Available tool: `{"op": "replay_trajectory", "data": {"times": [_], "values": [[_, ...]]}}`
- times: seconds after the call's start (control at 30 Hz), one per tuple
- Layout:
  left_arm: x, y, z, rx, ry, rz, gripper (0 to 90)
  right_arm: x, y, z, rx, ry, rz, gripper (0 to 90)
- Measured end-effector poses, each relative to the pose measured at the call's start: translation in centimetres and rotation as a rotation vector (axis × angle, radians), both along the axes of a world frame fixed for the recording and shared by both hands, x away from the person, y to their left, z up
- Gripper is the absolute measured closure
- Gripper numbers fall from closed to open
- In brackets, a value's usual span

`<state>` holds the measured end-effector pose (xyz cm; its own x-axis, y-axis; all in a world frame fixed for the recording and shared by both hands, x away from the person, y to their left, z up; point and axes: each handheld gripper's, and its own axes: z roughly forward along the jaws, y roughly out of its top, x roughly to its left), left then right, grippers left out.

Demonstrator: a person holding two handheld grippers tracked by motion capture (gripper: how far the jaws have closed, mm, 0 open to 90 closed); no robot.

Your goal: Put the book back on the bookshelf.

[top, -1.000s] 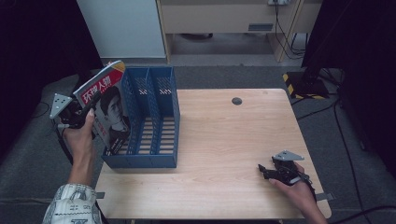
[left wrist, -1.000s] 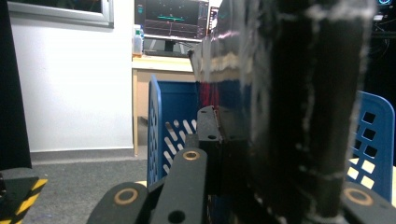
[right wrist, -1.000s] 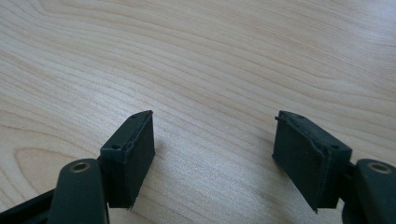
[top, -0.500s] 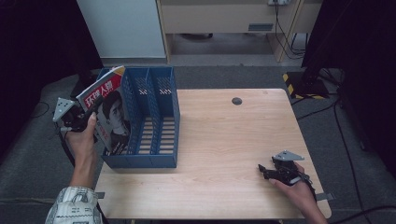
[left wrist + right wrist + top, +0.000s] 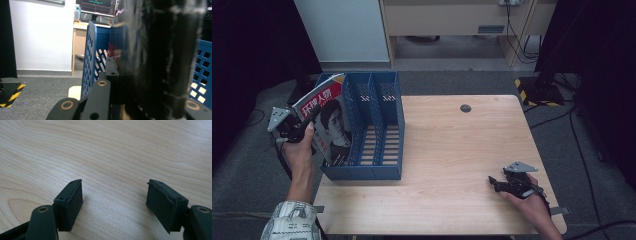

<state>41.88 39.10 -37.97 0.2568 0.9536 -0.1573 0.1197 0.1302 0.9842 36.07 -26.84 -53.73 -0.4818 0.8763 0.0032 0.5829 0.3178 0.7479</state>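
A magazine (image 5: 329, 125) with a portrait cover and red title stands tilted in the leftmost compartment of a blue file organizer (image 5: 384, 150), its top leaning out to the left. My left gripper (image 5: 307, 125) is shut on the magazine's left edge, beside the organizer's left wall. In the left gripper view the dark magazine (image 5: 155, 62) sits right against the jaws, with a perforated blue wall (image 5: 90, 57) just left of it. My right gripper (image 5: 494, 184) rests on the table near the front right corner, open; nothing lies between its fingers (image 5: 71, 202), just bare wood.
The organizer stands at the left end of the wooden table (image 5: 452, 150) and has three compartments. A small black round spot (image 5: 465, 108) marks the far middle of the tabletop. A white panel (image 5: 342, 30) and a desk stand behind the table.
The magazine and my left gripper have come down and slightly right, so the magazine sits deeper in the leftmost compartment. The right gripper has not moved.
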Motion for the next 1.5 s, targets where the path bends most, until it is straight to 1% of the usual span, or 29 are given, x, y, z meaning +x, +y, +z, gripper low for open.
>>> {"op": "replay_trajectory", "data": {"times": [0.23,0.47,0.6,0.67,0.77,0.83,0.93,1.0,1.07,1.17,1.2,1.33,1.43,1.5], "values": [[-0.1,0.5,-0.2,-0.003,0.015,0.012,85.8,0.0,0.0,0.0,0.0,0.0,0.0,29.2],[-0.1,1.0,-0.6,-0.003,0.047,0.025,85.6,0.0,0.0,0.0,0.0,0.0,0.0,29.2],[-0.1,1.1,-0.7,0.008,0.068,0.031,85.5,0.0,0.0,0.0,-0.001,0.001,0.001,29.2],[-0.2,1.2,-0.9,0.008,0.081,0.033,85.4,0.0,0.0,0.0,-0.001,0.002,0.001,29.2],[-0.2,1.1,-1.0,0.008,0.09,0.031,85.2,0.0,0.0,0.0,-0.001,0.001,0.001,29.2],[-0.2,1.0,-0.9,0.017,0.106,0.036,85.1,0.0,0.0,0.0,-0.001,0.001,0.001,29.2],[-0.4,0.8,-0.8,0.036,0.119,0.04,84.9,0.0,0.0,0.0,-0.001,0.003,0.001,29.2],[-0.5,0.8,-0.8,0.041,0.123,0.041,84.7,0.0,0.0,0.0,0.0,0.002,-0.001,29.2],[-0.5,0.9,-0.8,0.033,0.132,0.041,84.2,0.0,0.0,0.0,0.0,0.003,-0.001,29.2],[-0.6,0.8,-0.8,0.036,0.133,0.04,82.9,0.0,0.0,0.0,-0.002,0.0,0.0,29.2],[-0.6,0.8,-0.8,0.031,0.132,0.038,82.0,0.0,0.0,0.0,-0.002,0.0,0.0,29.2],[-0.3,0.7,-0.3,0.04,0.132,0.044,75.4,0.0,0.0,0.0,-0.003,0.0,0.002,29.2],[-0.1,0.5,0.6,0.045,0.121,0.048,70.6,0.0,0.0,0.0,-0.002,0.0,0.0,29.1],[0.0,0.4,1.3,0.043,0.117,0.047,70.4,0.0,0.0,0.0,-0.002,0.0,0.0,29.1]]}}
